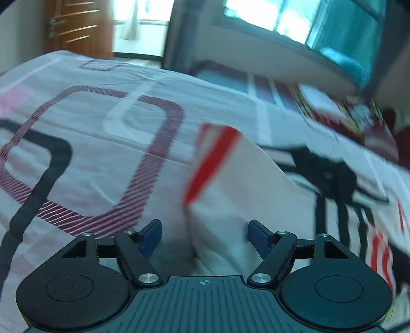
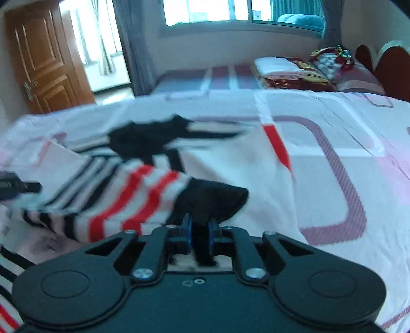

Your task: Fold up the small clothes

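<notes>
A small white garment with red and black stripes and black trim (image 2: 123, 194) lies bunched on the patterned bed sheet (image 2: 333, 158). My right gripper (image 2: 200, 226) is shut on a black cuff of the garment (image 2: 217, 199) and holds it up off the sheet. In the left wrist view my left gripper (image 1: 205, 230) is open, its blue pads (image 1: 153, 230) spread on either side of a raised white fold of the garment (image 1: 230, 184) with a red stripe. The right gripper shows blurred at the right of that view (image 1: 330, 174).
The bed sheet (image 1: 89, 143) is white with maroon and black rounded squares. Folded red and white bedding (image 2: 289, 71) and a red headboard (image 2: 389, 66) are at the far right. A wooden door (image 2: 41, 56) and a window (image 2: 217, 12) are behind the bed.
</notes>
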`<control>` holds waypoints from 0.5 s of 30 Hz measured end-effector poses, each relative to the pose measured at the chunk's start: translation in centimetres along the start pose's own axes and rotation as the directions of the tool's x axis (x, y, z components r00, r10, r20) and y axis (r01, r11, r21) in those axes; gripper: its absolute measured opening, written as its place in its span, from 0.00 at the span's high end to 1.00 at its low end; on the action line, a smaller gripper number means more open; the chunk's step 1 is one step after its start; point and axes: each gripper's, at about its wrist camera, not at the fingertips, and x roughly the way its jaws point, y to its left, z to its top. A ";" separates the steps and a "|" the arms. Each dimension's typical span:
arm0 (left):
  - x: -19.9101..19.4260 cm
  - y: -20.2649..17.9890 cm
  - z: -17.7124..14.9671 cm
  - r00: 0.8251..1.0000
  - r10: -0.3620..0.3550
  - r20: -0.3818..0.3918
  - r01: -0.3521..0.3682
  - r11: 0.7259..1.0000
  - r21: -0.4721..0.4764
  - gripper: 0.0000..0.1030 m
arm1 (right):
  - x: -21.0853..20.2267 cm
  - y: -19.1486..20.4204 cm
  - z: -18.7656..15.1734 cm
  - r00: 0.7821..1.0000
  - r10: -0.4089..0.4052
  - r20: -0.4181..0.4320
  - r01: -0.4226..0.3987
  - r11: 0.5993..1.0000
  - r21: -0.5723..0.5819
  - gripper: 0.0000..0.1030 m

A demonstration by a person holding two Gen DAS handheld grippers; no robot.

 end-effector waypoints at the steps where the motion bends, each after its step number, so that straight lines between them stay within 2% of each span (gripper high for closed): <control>1: 0.1 0.3 0.2 1.000 0.013 0.012 -0.013 1.000 -0.016 0.28 | 0.1 -0.2 -0.3 1.000 -0.024 -0.002 0.024 1.000 0.007 0.88; 3: 0.6 0.5 0.8 0.999 0.027 0.017 -0.027 0.999 -0.023 0.28 | 0.3 -0.6 -0.5 0.999 -0.028 -0.016 0.029 0.999 0.026 0.86; 4: 0.9 0.5 1.2 1.000 0.025 0.014 -0.024 0.999 -0.025 0.28 | 0.3 -0.5 -0.5 0.999 -0.037 -0.021 0.037 0.999 0.020 0.82; 5: 1.2 0.5 1.5 1.000 0.023 0.016 -0.023 0.999 -0.024 0.28 | 0.1 -0.4 -0.3 0.998 -0.056 -0.006 0.056 0.998 0.015 0.74; 7: 2.0 0.1 2.5 0.999 0.031 0.021 -0.031 0.999 -0.016 0.28 | -0.8 -0.4 0.2 0.994 -0.081 0.071 0.079 0.996 0.032 0.68; 10: 4.2 -0.2 4.1 0.999 0.039 -0.011 -0.040 0.999 -0.027 0.28 | -1.3 0.3 1.3 0.991 -0.044 0.127 0.043 0.999 0.013 0.68; 13: 6.0 -0.1 4.7 0.998 0.065 -0.026 -0.066 0.996 -0.052 0.28 | -0.1 1.3 2.0 0.993 -0.023 0.118 0.025 0.999 -0.022 0.68; 15: 6.4 -0.5 4.9 0.996 0.085 -0.015 -0.085 0.996 -0.025 0.28 | 1.0 1.8 1.8 0.996 -0.012 0.087 0.017 0.998 -0.055 0.68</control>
